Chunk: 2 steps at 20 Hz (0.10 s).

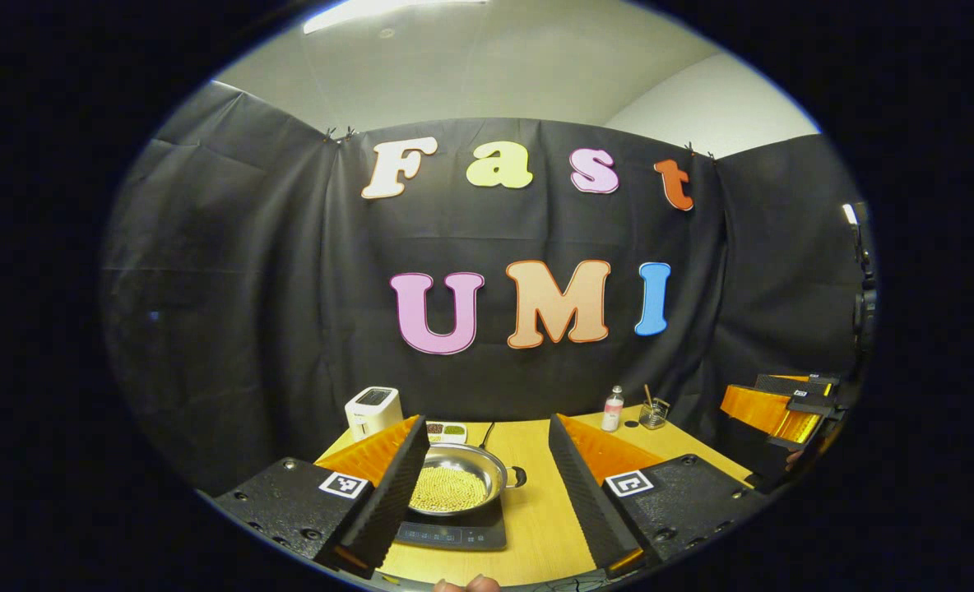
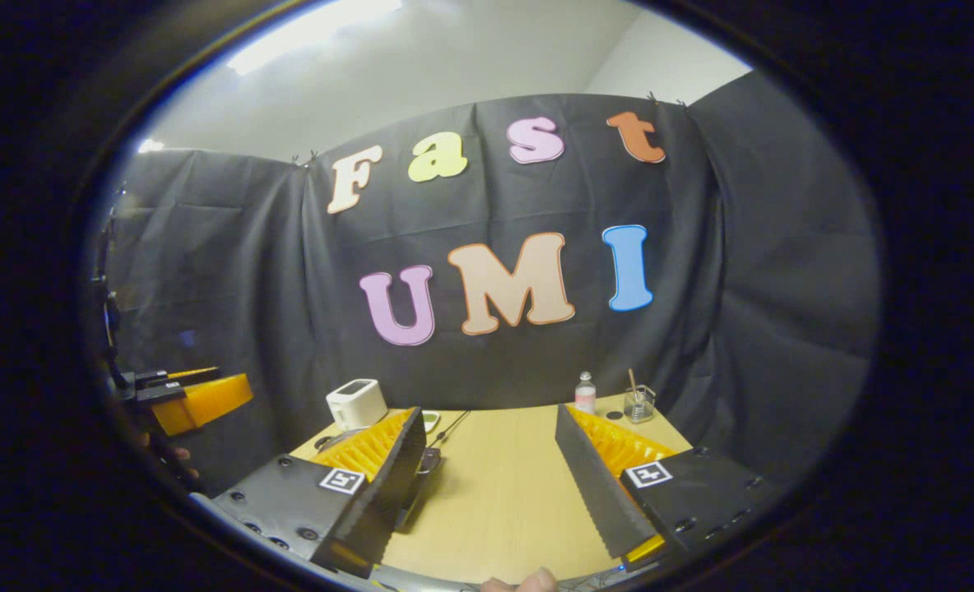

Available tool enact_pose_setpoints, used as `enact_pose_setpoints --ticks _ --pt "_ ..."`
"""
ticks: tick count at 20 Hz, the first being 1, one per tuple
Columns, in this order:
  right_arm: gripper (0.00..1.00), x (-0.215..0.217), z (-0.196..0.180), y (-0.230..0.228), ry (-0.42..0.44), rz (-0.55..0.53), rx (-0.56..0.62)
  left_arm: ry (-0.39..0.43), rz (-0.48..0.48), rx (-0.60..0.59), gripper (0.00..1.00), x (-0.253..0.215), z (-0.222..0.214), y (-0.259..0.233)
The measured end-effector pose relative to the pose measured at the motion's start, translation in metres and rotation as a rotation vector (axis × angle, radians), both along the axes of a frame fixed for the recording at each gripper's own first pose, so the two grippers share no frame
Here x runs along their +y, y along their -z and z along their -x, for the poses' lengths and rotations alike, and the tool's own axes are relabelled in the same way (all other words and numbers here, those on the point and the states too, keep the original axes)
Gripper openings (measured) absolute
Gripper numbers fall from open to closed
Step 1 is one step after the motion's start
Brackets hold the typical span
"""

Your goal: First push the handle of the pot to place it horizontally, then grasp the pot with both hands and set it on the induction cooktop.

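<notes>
We find both grippers, left gripper (image 1: 487, 485) and right gripper (image 2: 487, 485), with fingers spread wide, holding nothing. The pot (image 1: 456, 483) sits on the cooktop (image 1: 454, 534) ahead, beside the left gripper's left finger.

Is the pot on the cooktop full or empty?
Not empty. In the left gripper view the pot on the cooktop holds a layer of small yellowish grains over its bottom.

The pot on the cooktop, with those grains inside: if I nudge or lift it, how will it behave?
The pot looks like polished metal, so probably slick between the fingers. The yellow grains would likely shift if it tilts. On the smooth induction cooktop it may slide when pushed.
</notes>
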State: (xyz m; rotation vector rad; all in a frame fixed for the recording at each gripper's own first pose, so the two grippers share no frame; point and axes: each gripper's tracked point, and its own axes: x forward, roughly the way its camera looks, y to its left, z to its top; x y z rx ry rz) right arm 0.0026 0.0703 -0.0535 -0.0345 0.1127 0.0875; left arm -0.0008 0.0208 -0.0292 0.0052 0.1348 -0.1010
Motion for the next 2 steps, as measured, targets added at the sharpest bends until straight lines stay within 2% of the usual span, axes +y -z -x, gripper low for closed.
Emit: enact_pose_setpoints --ticks 1,2 --pt "0.98 0.0068 0.0009 -0.0016 -0.003 0.006 0.001 0.005 0.000 -0.010 0.89 -0.0003 0.0017 -0.0051" --pt "0.98 0.0120 0.0028 -0.0015 -0.002 0.011 0.000 0.003 -0.002 -0.014 0.89 0.0015 0.0026 -0.0058"
